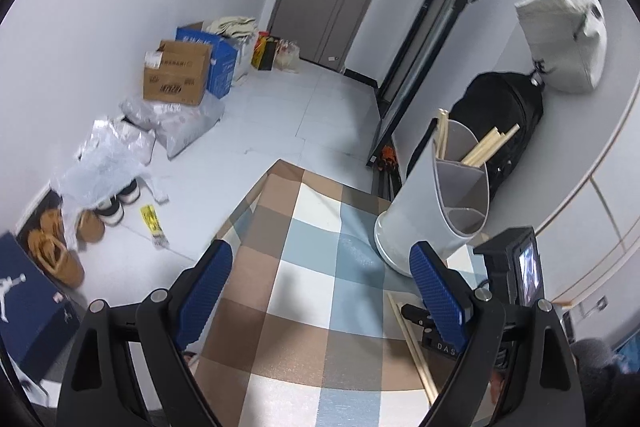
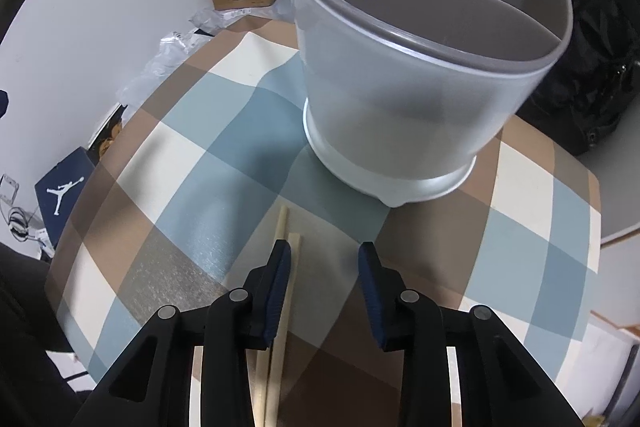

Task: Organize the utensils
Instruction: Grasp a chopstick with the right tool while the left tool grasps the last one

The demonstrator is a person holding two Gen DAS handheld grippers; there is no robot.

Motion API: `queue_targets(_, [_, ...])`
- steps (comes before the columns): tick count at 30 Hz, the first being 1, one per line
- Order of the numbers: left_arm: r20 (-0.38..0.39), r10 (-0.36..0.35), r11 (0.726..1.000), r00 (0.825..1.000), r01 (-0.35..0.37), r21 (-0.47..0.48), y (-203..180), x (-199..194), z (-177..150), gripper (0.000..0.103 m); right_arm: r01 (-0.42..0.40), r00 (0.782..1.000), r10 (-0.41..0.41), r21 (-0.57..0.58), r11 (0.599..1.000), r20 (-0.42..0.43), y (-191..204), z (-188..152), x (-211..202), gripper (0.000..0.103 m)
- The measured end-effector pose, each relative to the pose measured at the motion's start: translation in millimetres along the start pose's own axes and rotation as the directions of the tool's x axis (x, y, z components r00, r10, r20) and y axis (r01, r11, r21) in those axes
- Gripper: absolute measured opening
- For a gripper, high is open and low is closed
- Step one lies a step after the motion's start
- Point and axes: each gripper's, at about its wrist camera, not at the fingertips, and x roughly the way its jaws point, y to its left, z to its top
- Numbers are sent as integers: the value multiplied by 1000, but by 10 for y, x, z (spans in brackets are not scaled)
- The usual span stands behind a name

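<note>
A white utensil holder (image 1: 436,203) with grey divided compartments stands on the checked tablecloth (image 1: 304,291); several wooden chopsticks (image 1: 488,147) stick out of its far compartments. In the right wrist view the holder (image 2: 408,99) is close ahead, its near compartment empty. Two wooden chopsticks (image 2: 280,307) lie on the cloth (image 2: 192,187), partly under my right gripper's left finger. My right gripper (image 2: 324,255) is open just above them. My left gripper (image 1: 320,263) is open and empty over the cloth, left of the holder. The two chopsticks also show in the left wrist view (image 1: 408,339).
The small table ends at edges ahead and left (image 1: 256,195). On the floor are cardboard boxes (image 1: 176,75), plastic bags (image 1: 108,155) and shoes (image 1: 60,251). A black backpack (image 1: 504,131) stands behind the holder. The other gripper's camera body (image 1: 516,267) is at right.
</note>
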Motion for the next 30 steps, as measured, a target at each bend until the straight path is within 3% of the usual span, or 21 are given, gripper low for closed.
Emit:
queue_targets(3, [-6, -3, 999, 1000, 3, -34, 35, 22, 8, 87, 32, 999, -32, -34, 999, 5, 61, -1, -25, 32])
queue_targets(8, [0, 26, 1000, 1000, -26, -12, 6, 17, -21, 87, 62, 998, -62, -78, 995, 4, 217, 3, 35, 35])
queue_targets(12, [1, 37, 999, 999, -37, 3, -16, 26, -19, 87, 43, 999, -43, -50, 998, 1, 182, 10, 35, 32])
queue_targets(16, [0, 54, 998, 999, -54, 24, -43, 52, -31, 87, 47, 999, -46, -55, 997, 22, 154, -2, -5, 9])
queue_targets(25, [-75, 95, 994, 993, -89, 69, -181, 248, -115, 87, -67, 985, 54, 71, 995, 161, -203, -145, -408, 6])
queue_targets(30, [-186, 92, 989, 978, -69, 130, -394, 474, -232, 87, -113, 954, 74, 122, 986, 289, -372, -217, -789, 6])
